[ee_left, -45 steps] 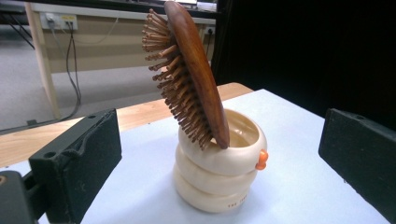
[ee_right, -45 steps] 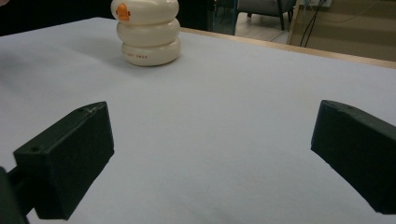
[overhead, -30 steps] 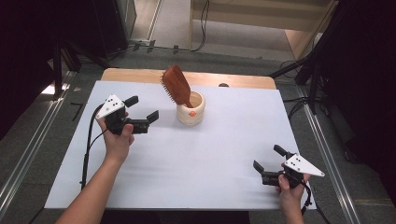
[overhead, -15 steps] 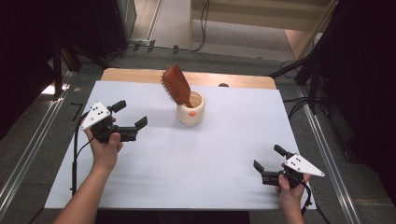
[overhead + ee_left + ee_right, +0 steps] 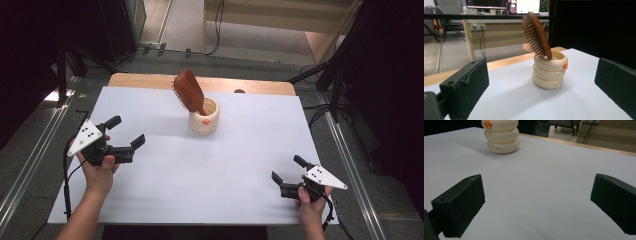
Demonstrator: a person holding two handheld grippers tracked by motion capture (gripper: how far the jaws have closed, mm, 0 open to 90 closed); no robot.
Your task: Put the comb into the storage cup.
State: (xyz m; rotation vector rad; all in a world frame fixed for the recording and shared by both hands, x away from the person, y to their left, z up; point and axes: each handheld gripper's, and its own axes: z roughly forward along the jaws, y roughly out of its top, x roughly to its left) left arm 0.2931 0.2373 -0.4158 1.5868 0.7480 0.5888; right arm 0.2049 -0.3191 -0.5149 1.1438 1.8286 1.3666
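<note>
Hairbrush [image 5: 189,91] first: it stands handle-down in a cream holder [image 5: 204,116] at the far middle of the white surface [image 5: 215,165], its reddish-brown wooden head leaning up and away toward the far left. In the left gripper view the hairbrush [image 5: 537,35] shows an oval paddle head with rows of pale pegs on its underside, resting against the rim of the holder [image 5: 549,70] — a squat pot shaped like three stacked rings, with a small orange knob on its side.

The left gripper [image 5: 124,140] hovers near the surface at the left, short of the pot, its jaws spread wide and holding nothing; its camera looks straight at the brush and pot between them. The right gripper [image 5: 290,176] sits low at the near right corner, well apart from the pot, jaws likewise spread and empty; in its own view the holder [image 5: 500,137] lies far ahead across bare surface.

What could go wrong, as I judge it: the brush leans well off centre, so its weight already pulls on one side of the rim. A nudge to the head from the left gripper, or a pull along the lean rather than up out of the pot, could tip the holder over or drag it across the smooth sheet. The polished wooden back may also slip between the jaws if gripped across its curve — nothing steadies the pot while the right gripper is so far off.
</note>
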